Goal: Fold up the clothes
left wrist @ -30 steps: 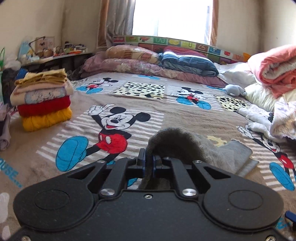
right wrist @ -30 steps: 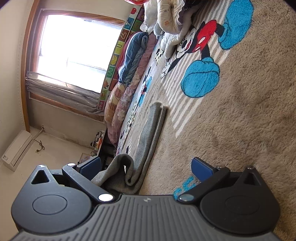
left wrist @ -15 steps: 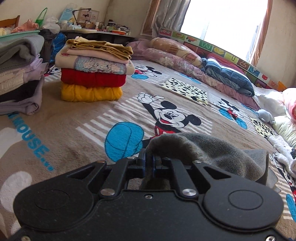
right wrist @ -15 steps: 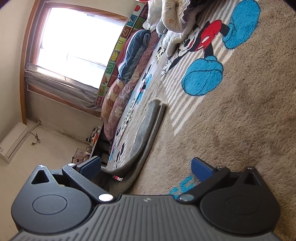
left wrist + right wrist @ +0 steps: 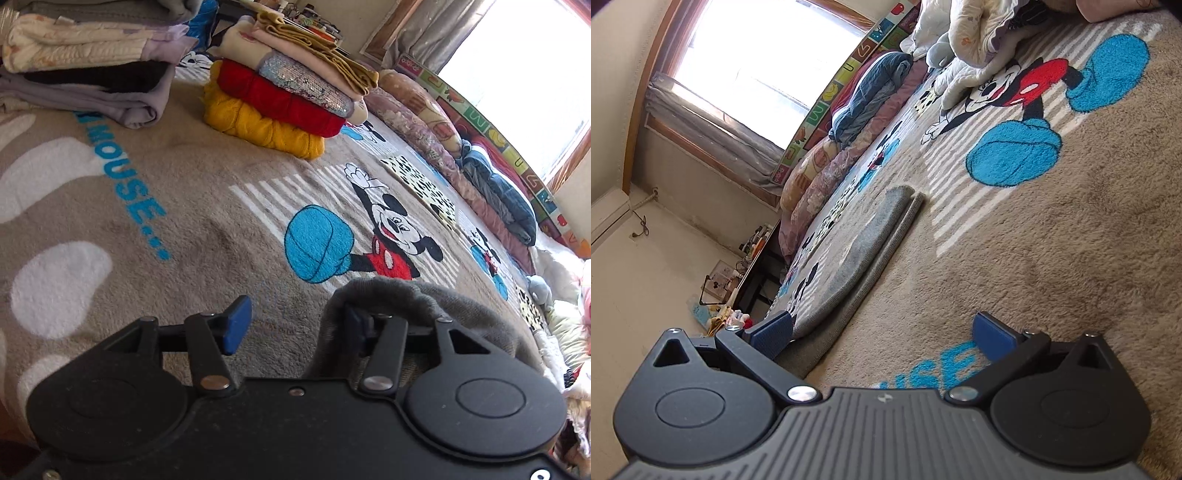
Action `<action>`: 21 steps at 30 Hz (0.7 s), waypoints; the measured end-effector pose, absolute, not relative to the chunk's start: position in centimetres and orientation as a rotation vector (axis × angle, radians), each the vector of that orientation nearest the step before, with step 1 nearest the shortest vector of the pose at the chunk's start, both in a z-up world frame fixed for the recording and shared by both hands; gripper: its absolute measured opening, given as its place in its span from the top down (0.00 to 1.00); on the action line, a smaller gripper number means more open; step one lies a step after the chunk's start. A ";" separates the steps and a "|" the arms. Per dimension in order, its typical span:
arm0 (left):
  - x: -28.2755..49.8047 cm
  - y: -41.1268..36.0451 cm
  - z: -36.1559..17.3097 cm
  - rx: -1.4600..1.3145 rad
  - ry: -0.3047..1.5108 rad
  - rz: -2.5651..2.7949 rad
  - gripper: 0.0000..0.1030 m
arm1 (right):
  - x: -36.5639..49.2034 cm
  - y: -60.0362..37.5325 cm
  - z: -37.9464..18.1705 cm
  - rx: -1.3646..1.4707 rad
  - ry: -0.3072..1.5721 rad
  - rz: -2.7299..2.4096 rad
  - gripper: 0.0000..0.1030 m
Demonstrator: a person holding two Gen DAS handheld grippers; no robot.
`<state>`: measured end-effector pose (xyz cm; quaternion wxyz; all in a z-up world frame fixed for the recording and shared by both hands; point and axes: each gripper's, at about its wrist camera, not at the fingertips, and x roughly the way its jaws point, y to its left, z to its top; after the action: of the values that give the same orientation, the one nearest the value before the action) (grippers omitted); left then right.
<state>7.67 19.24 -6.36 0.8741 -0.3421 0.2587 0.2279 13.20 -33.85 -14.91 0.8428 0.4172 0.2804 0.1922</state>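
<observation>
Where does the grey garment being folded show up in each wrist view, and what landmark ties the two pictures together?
Left wrist: the grey garment bulges at lower right, draped over one finger of the opening left gripper.
Right wrist: it lies folded flat at centre left, reaching up from the left-hand finger of the right gripper.
Shared landmark: the blue quilted pillow below the window.

Bare blanket [image 5: 155, 258] lies open near and left. Far left, two clothes stacks [image 5: 288, 99] block passage; pillows [image 5: 436, 147] line the far edge, loose bedding [image 5: 982, 44] crowds the right.
</observation>
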 end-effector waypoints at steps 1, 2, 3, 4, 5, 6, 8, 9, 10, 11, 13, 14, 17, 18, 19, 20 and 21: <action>7.4 19.2 -6.2 -0.727 0.538 0.475 0.48 | 13.1 -33.8 -14.9 0.873 0.589 0.405 0.00; 7.1 19.2 -6.1 -0.739 0.535 0.474 0.48 | 13.0 -33.7 -14.9 0.863 0.586 0.404 0.00; 7.0 19.2 -5.9 -0.742 0.530 0.476 0.48 | 13.0 -33.6 -14.9 0.854 0.585 0.404 0.00; 6.8 19.2 -5.7 -0.744 0.524 0.479 0.48 | 12.9 -33.5 -14.9 0.845 0.583 0.404 0.00; 6.7 19.2 -5.5 -0.743 0.518 0.480 0.48 | 12.9 -33.4 -14.8 0.834 0.582 0.405 0.00; 6.5 19.3 -5.3 -0.746 0.512 0.478 0.48 | 12.9 -33.3 -14.8 0.824 0.580 0.405 0.00; 6.2 19.6 -5.0 -0.753 0.500 0.474 0.48 | 12.7 -33.2 -14.8 0.808 0.575 0.410 0.00; 5.9 19.9 -4.9 -0.754 0.490 0.480 0.48 | 12.7 -33.1 -14.9 0.802 0.572 0.412 0.00; 5.3 20.3 -4.4 -0.741 0.460 0.512 0.47 | 12.6 -33.1 -14.9 0.797 0.568 0.414 0.00; 4.8 20.8 -4.0 -0.729 0.430 0.544 0.45 | 12.5 -33.1 -14.9 0.794 0.567 0.416 0.00; 3.8 22.3 -3.6 -0.784 0.394 0.525 0.44 | 12.4 -33.0 -14.9 0.786 0.565 0.416 0.00; 3.2 23.2 -3.5 -0.823 0.377 0.513 0.43 | 12.4 -33.0 -14.9 0.781 0.565 0.414 0.00; 2.4 23.5 -3.3 -0.826 0.374 0.487 0.42 | 12.3 -32.7 -14.8 0.764 0.568 0.401 0.00; 2.2 23.4 -3.4 -0.833 0.379 0.474 0.42 | 12.3 -32.5 -14.7 0.761 0.571 0.392 0.00; 2.2 23.2 -3.8 -0.856 0.395 0.440 0.40 | 12.4 -32.4 -14.6 0.768 0.578 0.379 0.00; 2.4 22.8 -4.3 -0.879 0.413 0.409 0.40 | 12.6 -32.4 -14.4 0.782 0.589 0.366 0.00; 2.6 22.3 -4.9 -0.894 0.437 0.388 0.40 | 12.8 -32.4 -14.3 0.801 0.602 0.353 0.00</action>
<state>2.59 22.28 -4.86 0.8607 -0.4262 0.2082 0.1850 12.83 -32.40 -14.28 0.8623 0.3820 0.2869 0.1682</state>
